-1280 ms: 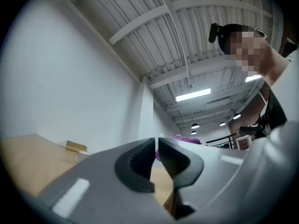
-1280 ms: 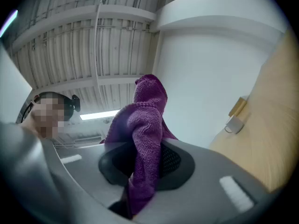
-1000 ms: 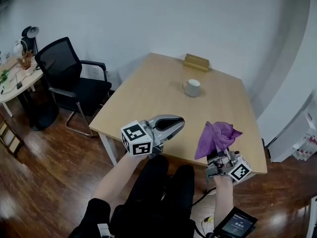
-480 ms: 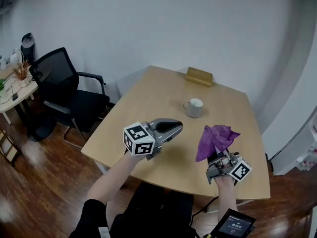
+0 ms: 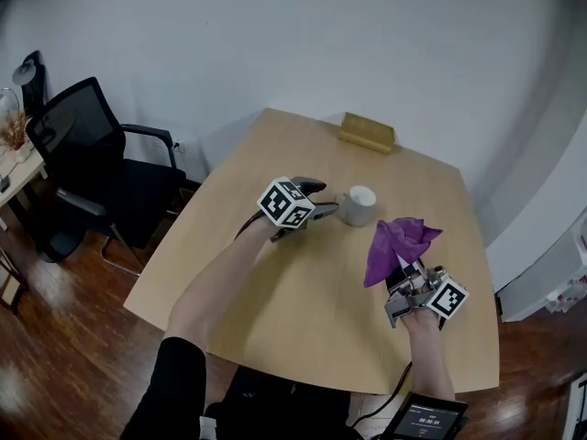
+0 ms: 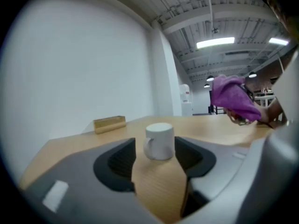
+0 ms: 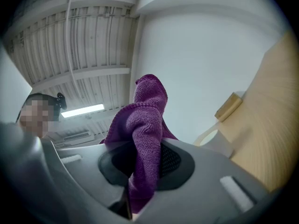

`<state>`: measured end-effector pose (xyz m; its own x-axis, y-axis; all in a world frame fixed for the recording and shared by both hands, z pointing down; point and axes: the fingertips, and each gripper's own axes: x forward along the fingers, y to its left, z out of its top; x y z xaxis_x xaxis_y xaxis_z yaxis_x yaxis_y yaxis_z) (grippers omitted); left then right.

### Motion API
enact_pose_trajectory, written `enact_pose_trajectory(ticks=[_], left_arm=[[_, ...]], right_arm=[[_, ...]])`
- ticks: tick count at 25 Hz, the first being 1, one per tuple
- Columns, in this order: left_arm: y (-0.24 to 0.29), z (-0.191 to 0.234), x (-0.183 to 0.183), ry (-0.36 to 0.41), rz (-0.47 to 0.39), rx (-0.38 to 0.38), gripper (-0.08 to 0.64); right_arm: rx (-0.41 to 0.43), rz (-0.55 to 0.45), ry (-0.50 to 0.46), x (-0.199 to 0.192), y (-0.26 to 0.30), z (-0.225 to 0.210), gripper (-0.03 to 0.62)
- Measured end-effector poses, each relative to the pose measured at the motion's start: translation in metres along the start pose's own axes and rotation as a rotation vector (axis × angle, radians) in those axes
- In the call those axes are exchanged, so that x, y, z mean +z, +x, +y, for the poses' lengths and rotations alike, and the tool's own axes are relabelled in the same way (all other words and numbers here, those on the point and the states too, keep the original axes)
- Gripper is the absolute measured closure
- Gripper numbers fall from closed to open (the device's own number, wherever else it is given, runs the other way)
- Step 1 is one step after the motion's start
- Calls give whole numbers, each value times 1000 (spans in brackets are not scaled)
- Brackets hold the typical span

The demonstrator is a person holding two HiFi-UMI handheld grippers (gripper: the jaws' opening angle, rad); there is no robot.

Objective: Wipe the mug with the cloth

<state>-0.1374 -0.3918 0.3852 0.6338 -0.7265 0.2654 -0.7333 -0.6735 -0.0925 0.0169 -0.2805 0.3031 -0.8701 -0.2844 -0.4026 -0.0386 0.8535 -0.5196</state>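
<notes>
Side table [image 5: 20, 169]: pale top at the far left edge, cut off by the frame, with small items too small to tell.
Office chair [image 5: 92, 159]: black, mesh back, armrests, standing on the floor between the side table and the main table.
Floor [image 5: 64, 337]: dark glossy wood planks.
Wall [image 5: 312, 44]: plain white, behind the table's far edge.
Ceiling light [image 6: 215, 42]: bright strip among exposed beams, seen in the left gripper view.
Table [image 5: 275, 282]: light wood top, mostly bare.
Left gripper [image 5: 319, 199]: low over the table; its jaws have just been opening and stand wide apart, and the pads touch nothing.
Mug [image 5: 358, 205]: white, upright on the table near its middle, just ahead of the left gripper's tips and in line with the gap, handle towards that gripper.
Wooden block [image 5: 367, 133]: tan, lying near the table's far edge, well apart from the mug.
Cloth [image 5: 396, 246]: purple, bunched, rising out of the right gripper, just right of the mug.
Right gripper [image 5: 409, 287]: tilted upward, jaws clamped on the cloth's lower end.
Handheld screen [image 5: 426, 420]: dark, lit, at the bottom edge.
</notes>
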Motion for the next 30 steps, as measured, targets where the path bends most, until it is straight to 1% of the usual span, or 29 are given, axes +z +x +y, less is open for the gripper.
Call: enact_pose_trajectory(ticks=[3,8,10,11,13,14,16,17,18,19,20,22,23,24,25,29,30], left_arm=[[27,12,-13,11,25,-42,295],[47,16,-25,111,90,-130,295],[52,15,-26,140,106,-147,298],[53,15,-28,152,116,-145,315],[50,16,-31,153,136,-134,469],[47,14,-32,129,139,-135,474],[41,4,-31,54,131,-152,482],[37,-4,-30,7,118,-164,483],[33,-13,-29,-56,97,-179,483],[28,-22,-28,-140,64,-196,482],[23,-29,-26,-244,18,-212,482],[10,-42,-16,-490,-98,-267,488],[5,-49,-11,-598,-146,-303,491],[0,-57,-7,-669,-178,-330,491],[-5,-65,-5,-706,-197,-345,491],[-18,-83,0,-797,-273,-354,492],[-19,-84,1,-802,-275,-351,492]], right_arm=[[-19,1,35,-5,-9,-14,528],[-60,-21,79,-7,-16,-29,528],[-65,-30,90,-7,-16,-30,528],[-66,-32,91,-7,-17,-29,528],[-68,-30,80,-7,-17,-29,528],[-70,-27,68,-7,-17,-28,528],[-76,-20,41,-5,-18,-29,528],[-79,-15,25,-4,-17,-28,528],[-83,-8,5,-4,-16,-28,528],[-90,1,-22,-3,-15,-28,528],[-101,13,-53,-2,-15,-28,528],[-119,41,-109,-3,-14,-26,528],[-122,55,-134,-5,-13,-25,528],[-125,71,-158,-7,-11,-23,528],[-128,88,-180,-11,-10,-21,528],[-149,147,-262,-19,-4,-17,529],[-153,153,-284,-18,-1,-16,528]])
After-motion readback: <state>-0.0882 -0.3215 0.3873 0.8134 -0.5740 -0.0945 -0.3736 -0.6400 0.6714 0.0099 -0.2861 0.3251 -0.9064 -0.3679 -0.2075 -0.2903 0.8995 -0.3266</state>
